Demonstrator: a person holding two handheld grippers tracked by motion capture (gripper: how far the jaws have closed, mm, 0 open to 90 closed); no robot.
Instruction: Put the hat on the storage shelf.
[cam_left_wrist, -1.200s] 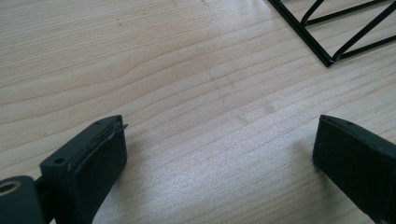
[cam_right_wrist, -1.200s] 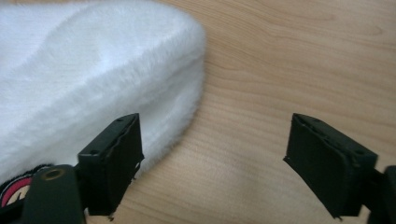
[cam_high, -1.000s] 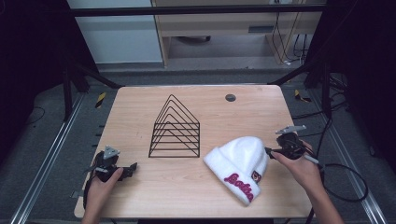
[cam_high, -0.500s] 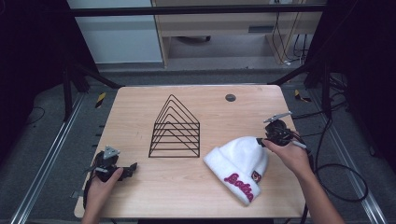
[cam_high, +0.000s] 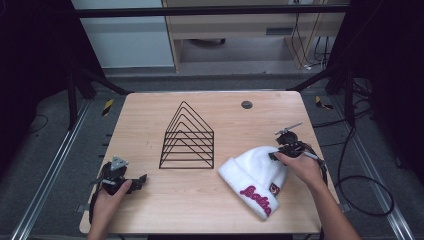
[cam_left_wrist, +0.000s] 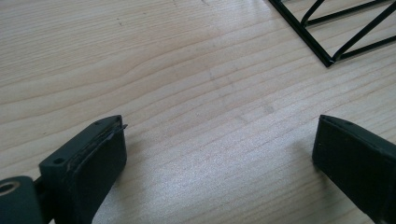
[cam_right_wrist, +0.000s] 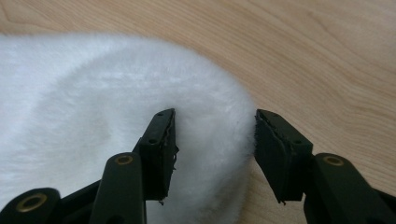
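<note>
A white fuzzy beanie (cam_high: 252, 172) with a pink embroidered word on its cuff lies on the wooden table (cam_high: 150, 115), right of centre. My right gripper (cam_high: 274, 154) is at the beanie's crown. In the right gripper view its jaws have just been closing and now stand part open around the crown's edge (cam_right_wrist: 215, 140). One jaw rests over the fur (cam_right_wrist: 93, 93) and the other sits beside it, with no fabric bunched between them. My left gripper (cam_high: 137, 181) rests near the table's front left corner, jaws wide open (cam_left_wrist: 219, 154) over bare wood.
A black wire rack (cam_high: 187, 140) of nested triangles stands mid-table, and its corner (cam_left_wrist: 336, 28) appears ahead of the left gripper. A small black disc (cam_high: 246, 104) sits near the far edge. Cables trail off the table's right side.
My right hand has moved left and slightly down from the table's right edge onto the beanie's crown. The left hand has stayed where it was.
</note>
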